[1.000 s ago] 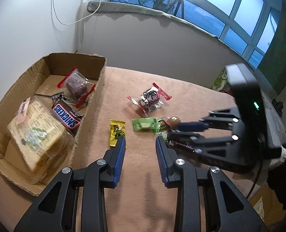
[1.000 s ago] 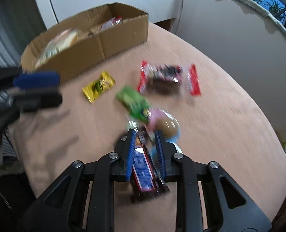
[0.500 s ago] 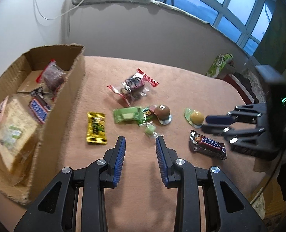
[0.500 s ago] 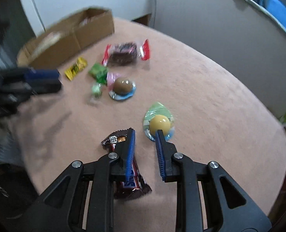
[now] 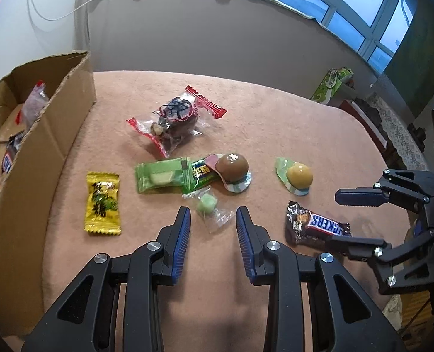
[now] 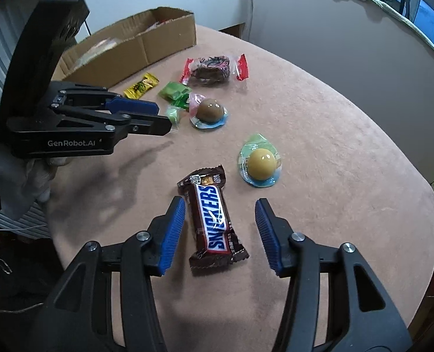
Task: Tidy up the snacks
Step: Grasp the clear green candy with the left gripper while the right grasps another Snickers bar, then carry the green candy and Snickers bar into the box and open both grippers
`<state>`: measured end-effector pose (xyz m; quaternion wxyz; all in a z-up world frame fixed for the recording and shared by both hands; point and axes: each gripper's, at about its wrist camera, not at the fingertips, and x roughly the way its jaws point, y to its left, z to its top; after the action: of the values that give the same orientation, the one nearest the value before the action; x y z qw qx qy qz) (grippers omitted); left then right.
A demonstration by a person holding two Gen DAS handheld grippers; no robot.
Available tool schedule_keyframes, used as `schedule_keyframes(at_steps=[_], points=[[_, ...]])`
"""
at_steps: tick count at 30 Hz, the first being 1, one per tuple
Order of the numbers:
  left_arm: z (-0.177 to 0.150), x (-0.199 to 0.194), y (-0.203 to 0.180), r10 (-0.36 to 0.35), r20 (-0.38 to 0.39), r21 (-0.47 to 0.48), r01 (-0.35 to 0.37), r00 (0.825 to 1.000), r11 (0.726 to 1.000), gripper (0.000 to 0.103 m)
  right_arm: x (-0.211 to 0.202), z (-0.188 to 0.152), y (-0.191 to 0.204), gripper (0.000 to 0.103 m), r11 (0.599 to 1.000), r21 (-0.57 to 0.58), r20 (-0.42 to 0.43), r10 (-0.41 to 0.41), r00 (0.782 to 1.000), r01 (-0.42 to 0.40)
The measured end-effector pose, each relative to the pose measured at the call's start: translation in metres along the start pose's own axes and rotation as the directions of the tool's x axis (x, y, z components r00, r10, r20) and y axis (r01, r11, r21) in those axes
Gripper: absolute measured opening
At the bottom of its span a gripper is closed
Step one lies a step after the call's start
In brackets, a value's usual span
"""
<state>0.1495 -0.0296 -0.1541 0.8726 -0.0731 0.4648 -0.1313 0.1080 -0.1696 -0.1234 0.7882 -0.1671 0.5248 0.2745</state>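
The pink-covered table curves away in a rounded edge on its right and near sides, and most of that right half lies bare. Along the left edge stands an open cardboard box already holding snacks.

The right gripper has just been opening: its jaws stand spread, and the Snickers bar lies flat on the cloth between them, touched by neither pad. The left gripper hovers with jaws parted and empty, a small green candy in clear wrap lying just ahead of its tips.

Loose on the table are eight snacks: one Snickers bar, one small green candy, one yellow sachet near the box wall, one pale green packet overlapping one darker green wrapper, one red-ended clear pack of dark pieces, and two sealed egg-shaped snacks, brown and yellow, well apart.
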Motion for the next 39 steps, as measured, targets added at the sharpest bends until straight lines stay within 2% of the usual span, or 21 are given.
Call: schedule_keyframes(at_steps=[15, 18, 19, 21, 24, 32, 39], points=[[0.003, 0.013, -0.008, 0.086, 0.023, 0.056, -0.087, 0.996, 0.995, 0.03, 0.018, -0.001, 0.005, 0.052, 1.0, -0.003, -0.035, -0.025, 0.999, 0.025], [0.001, 0.014, -0.011, 0.102, 0.031, 0.07, -0.104, 0.994, 0.992, 0.021, 0.019, -0.005, 0.006, 0.052, 1.0, 0.012, -0.037, -0.029, 0.999, 0.029], [0.001, 0.014, -0.01, 0.101, 0.031, 0.07, -0.103, 0.994, 0.992, 0.019, 0.018, -0.006, 0.006, 0.051, 0.999, 0.016, -0.035, -0.031, 0.999, 0.031], [0.0, 0.013, -0.01, 0.098, 0.031, 0.076, -0.1, 0.995, 0.992, 0.019, 0.017, -0.006, 0.008, 0.038, 1.0, 0.023, -0.037, -0.019, 0.999, 0.02], [-0.001, 0.012, -0.011, 0.089, 0.03, 0.083, -0.092, 0.996, 0.992, 0.018, 0.015, -0.008, 0.012, 0.032, 0.999, 0.014, -0.04, -0.034, 0.999, 0.035], [-0.001, -0.007, -0.009, 0.064, 0.057, 0.073, -0.068, 0.996, 0.995, 0.018, 0.011, -0.008, 0.009, 0.03, 0.997, 0.057, -0.028, -0.047, 0.998, 0.049], [0.0, -0.038, 0.002, 0.065, 0.097, 0.061, -0.071, 0.993, 0.996, 0.018, -0.006, 0.004, 0.007, 0.03, 0.995, 0.085, 0.024, -0.061, 0.998, 0.059]])
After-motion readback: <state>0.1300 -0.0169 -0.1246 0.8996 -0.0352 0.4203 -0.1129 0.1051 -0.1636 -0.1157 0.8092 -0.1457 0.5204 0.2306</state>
